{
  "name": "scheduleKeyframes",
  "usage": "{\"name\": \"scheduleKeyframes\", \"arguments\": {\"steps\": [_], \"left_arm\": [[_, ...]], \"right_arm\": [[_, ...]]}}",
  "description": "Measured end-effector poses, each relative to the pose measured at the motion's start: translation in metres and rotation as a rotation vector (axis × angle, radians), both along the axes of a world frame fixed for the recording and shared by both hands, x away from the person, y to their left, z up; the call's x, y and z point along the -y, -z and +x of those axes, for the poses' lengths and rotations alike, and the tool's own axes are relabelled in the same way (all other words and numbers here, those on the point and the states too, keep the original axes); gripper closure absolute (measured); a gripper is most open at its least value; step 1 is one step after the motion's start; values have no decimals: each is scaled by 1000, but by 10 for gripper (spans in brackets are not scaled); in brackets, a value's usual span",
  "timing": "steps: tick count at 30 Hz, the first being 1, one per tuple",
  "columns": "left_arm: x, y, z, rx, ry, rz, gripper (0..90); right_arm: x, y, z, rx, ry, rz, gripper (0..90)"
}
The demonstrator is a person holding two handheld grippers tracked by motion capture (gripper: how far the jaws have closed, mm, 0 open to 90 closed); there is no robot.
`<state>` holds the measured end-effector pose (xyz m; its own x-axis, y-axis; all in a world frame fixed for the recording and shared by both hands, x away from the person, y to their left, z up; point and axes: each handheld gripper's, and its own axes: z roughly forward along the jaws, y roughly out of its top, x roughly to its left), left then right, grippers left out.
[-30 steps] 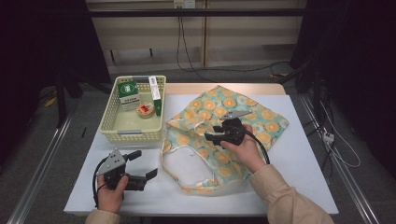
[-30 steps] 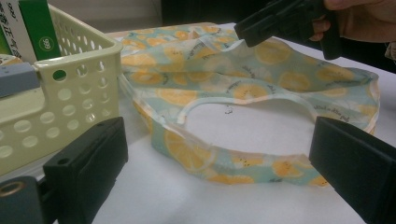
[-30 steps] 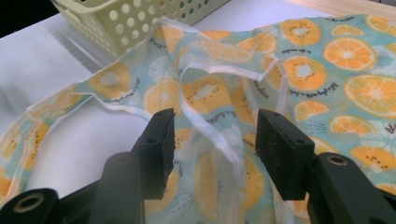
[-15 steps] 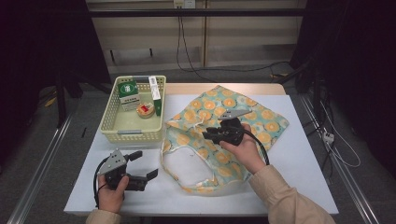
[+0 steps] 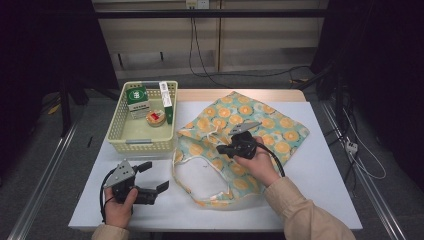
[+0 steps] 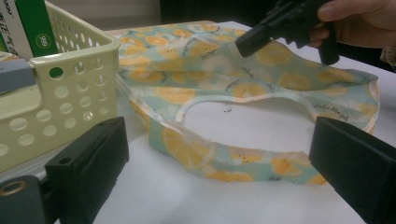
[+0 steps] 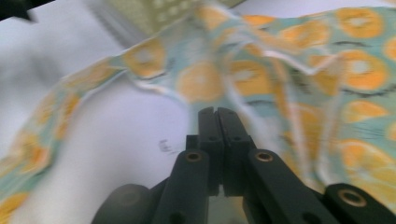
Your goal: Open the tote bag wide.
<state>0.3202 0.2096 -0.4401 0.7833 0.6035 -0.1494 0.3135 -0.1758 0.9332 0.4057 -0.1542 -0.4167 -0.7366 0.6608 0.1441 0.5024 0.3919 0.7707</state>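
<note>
High view: a white table fills the centre of the frame; a teal cloth bag printed with orange citrus slices lies right of centre, its white-edged handle loop spread toward the lower middle. The right gripper sits at frame centre over the bag's mouth, held by the right hand that enters from the lower right; its 2 jaws have just been closing and now stand pressed together at the bag's rim; whether they pinch the fabric cannot be told, since the right gripper view is blurred and shows only the closed jaw tips against the cloth. The left gripper rests at the lower left of the frame, in the left hand, well apart from the bag; its 2 jaws stand wide apart with nothing between them, as the left gripper view confirms. A pale yellow perforated basket stands at the upper left, just beside the bag; it holds a green-and-white box, a narrow white carton and a small round tin; the print on these is too small to read, except the figures "999" in a white oval on the green box in the left gripper view. Small dark script on the bag is illegible.
</note>
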Motion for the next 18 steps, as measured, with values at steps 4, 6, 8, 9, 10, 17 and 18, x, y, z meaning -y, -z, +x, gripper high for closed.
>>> {"name": "scheduleKeyframes", "arguments": {"steps": [4, 6, 8, 9, 10, 17, 18], "left_arm": [[0, 0, 0, -3, 1, 0, 47], [0, 0, 0, -3, 3, -1, 47], [0, 1, 0, -3, 2, 3, 47], [0, 1, 0, -4, 1, 2, 47], [-1, 1, 0, -5, 0, 1, 47], [-1, 1, 0, -5, -1, 0, 47], [-1, 1, 0, -5, 0, 2, 47]], "right_arm": [[16, 6, 16, 39, 107, 8, 802], [23, 11, 22, 50, 142, 14, 801], [27, 18, 27, 41, 154, -19, 784], [28, 22, 29, 24, 157, -19, 762], [29, 26, 30, 13, 152, -19, 740], [19, 32, 20, 3, 87, -69, 567], [17, 31, 17, 0, 63, -75, 554]]}}
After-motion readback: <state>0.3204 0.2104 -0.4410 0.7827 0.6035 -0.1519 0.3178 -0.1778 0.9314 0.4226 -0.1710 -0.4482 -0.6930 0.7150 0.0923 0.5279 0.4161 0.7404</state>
